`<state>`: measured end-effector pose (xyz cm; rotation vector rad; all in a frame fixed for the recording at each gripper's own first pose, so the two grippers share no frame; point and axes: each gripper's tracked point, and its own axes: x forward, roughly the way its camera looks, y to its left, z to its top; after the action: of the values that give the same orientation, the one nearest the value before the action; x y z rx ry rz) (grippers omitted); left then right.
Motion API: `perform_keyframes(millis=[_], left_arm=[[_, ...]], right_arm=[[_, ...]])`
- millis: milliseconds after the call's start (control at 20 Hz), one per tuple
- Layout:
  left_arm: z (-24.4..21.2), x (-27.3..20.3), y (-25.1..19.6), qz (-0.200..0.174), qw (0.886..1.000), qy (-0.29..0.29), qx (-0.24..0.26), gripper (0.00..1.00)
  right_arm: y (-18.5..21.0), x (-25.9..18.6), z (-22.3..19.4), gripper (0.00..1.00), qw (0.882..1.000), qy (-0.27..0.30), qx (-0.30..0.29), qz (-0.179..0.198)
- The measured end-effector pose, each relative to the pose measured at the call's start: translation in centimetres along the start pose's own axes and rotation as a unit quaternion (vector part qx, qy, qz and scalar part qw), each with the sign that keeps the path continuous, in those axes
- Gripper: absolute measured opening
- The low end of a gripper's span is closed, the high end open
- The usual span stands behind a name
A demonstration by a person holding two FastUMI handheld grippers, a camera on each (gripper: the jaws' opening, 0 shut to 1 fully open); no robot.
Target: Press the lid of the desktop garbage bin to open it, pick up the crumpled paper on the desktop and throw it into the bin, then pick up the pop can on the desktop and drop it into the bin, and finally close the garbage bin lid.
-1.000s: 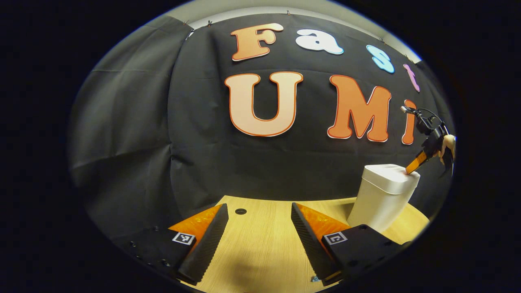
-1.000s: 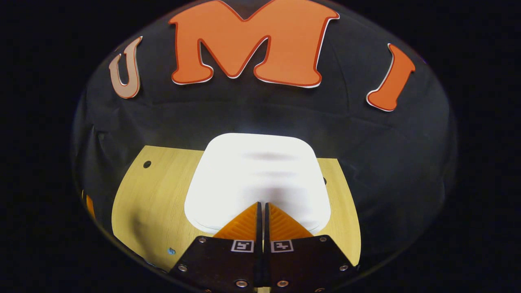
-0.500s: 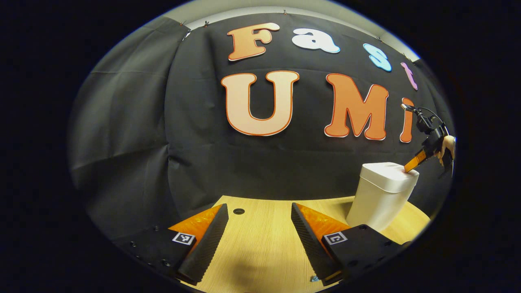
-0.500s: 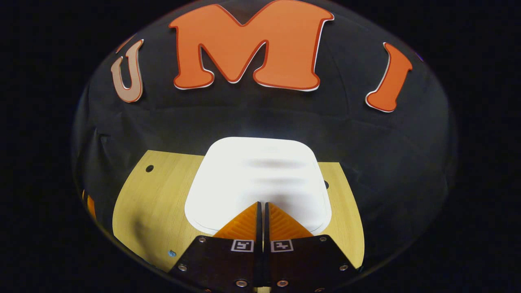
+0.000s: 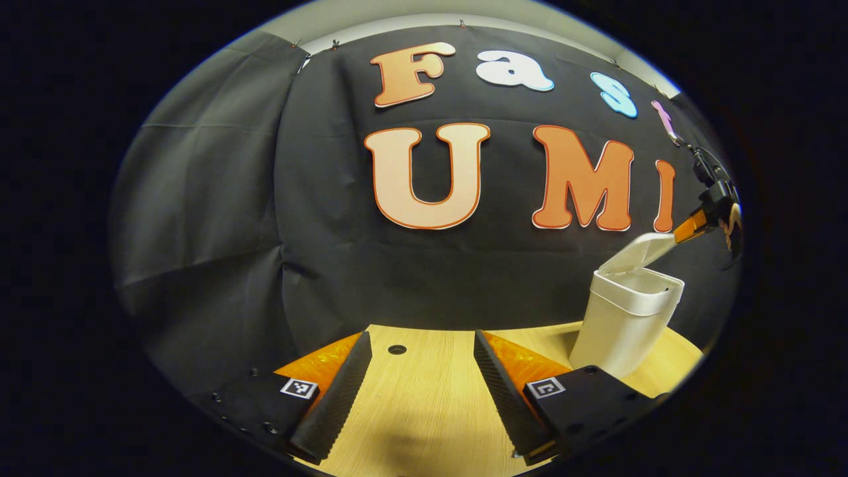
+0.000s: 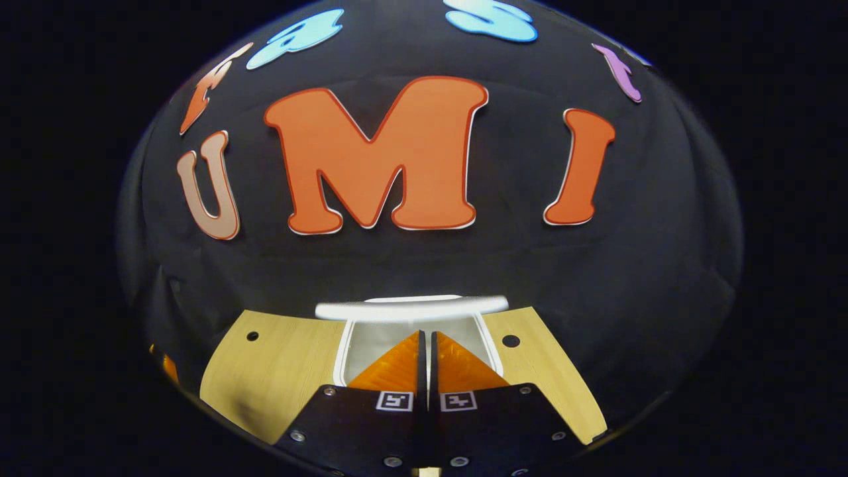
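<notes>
With lid (image 5: 641,250) raised, bin (image 5: 623,324) rim stands clear.

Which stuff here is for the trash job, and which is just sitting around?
For the job:
- white garbage bin
- its lid, popped up
- right tool, fingers together by the lid's edge
- left tool, open over the table

Just there:
- wooden table
- holes in the table

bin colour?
White, lid included; the bin shows best in the left gripper view.
</notes>
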<state>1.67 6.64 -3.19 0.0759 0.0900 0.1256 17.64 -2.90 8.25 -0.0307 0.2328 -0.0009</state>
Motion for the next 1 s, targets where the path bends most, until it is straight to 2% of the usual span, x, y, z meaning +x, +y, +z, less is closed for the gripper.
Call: perform_keyframes(millis=[150, 450, 650, 750, 850, 950, 1000], left_arm=[[0.4, 0.0, -0.3, -0.004, 1.000, -0.002, 0.000, 0.99], [1.5, -0.7, 0.1, -0.005, 1.000, -0.017, 0.015, 0.99], [1.7, -1.3, 0.0, -0.010, 1.000, -0.021, 0.019, 0.99], [1.9, -1.4, -0.1, -0.013, 0.999, -0.024, 0.020, 0.99], [1.7, -1.6, -0.6, -0.019, 0.999, -0.024, 0.019, 0.99], [1.5, -1.7, -1.0, -0.024, 0.999, -0.021, 0.023, 0.98], [1.3, -1.8, -1.3, -0.028, 0.999, -0.019, 0.025, 0.99]], right_arm=[[-0.6, -2.8, 0.2, 0.01, 0.999, -0.045, 0.003, -0.014], [-2.0, -9.1, -3.1, 0.01, 0.997, -0.070, 0.014, -0.022], [-3.2, -10.9, -4.5, 0.01, 0.994, -0.103, 0.015, -0.046], [-3.0, -11.6, -5.6, 0.02, 0.993, -0.106, 0.020, -0.043], [-3.1, -11.9, -7.4, 0.07, 0.994, -0.098, 0.016, -0.049], [-2.6, -12.1, -9.1, 0.18, 0.995, -0.084, 0.011, -0.047], [-2.1, -12.2, -9.7, 0.27, 0.996, -0.083, 0.008, -0.039]])
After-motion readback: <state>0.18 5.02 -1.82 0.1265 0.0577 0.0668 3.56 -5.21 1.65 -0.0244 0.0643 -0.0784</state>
